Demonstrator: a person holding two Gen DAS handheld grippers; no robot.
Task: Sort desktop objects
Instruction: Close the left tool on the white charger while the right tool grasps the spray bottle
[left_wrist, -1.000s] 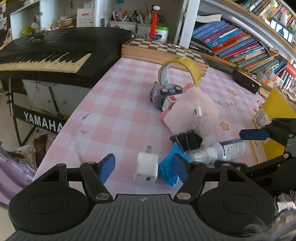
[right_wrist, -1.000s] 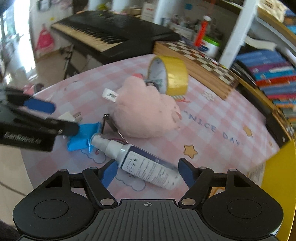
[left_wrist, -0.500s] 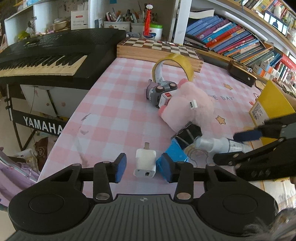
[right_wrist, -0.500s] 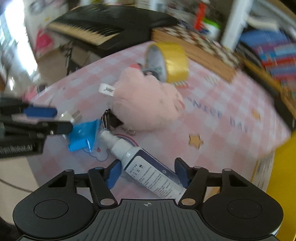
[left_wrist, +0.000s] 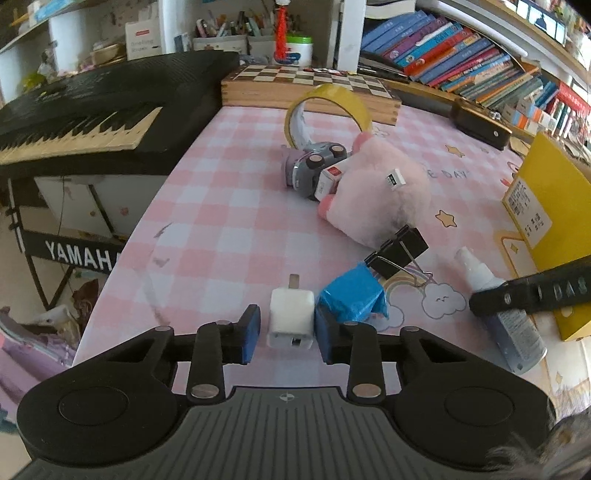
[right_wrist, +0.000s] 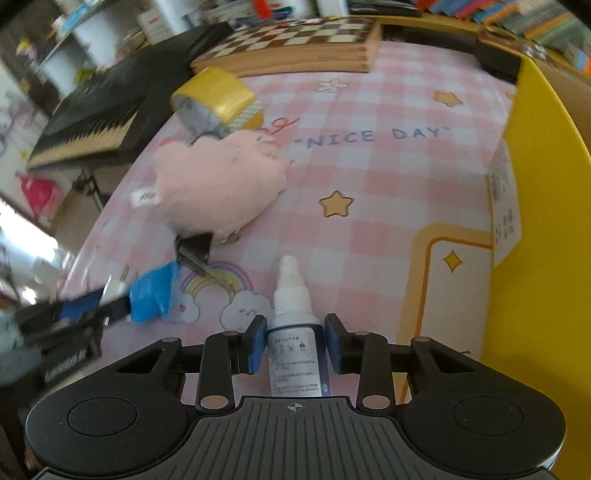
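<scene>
Between left hand-held gripper (left_wrist: 287, 328) pads: charger (left_wrist: 291, 317).

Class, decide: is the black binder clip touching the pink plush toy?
Cannot tell. In the left wrist view the black binder clip overlaps the pink plush toy's edge; the right wrist view is blurred.

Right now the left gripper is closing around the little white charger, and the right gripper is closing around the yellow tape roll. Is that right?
Not quite. The left gripper does bracket the white charger, but the right wrist view shows the right gripper around the white spray bottle. The yellow tape roll sits far off, beyond the pink plush toy.
</scene>
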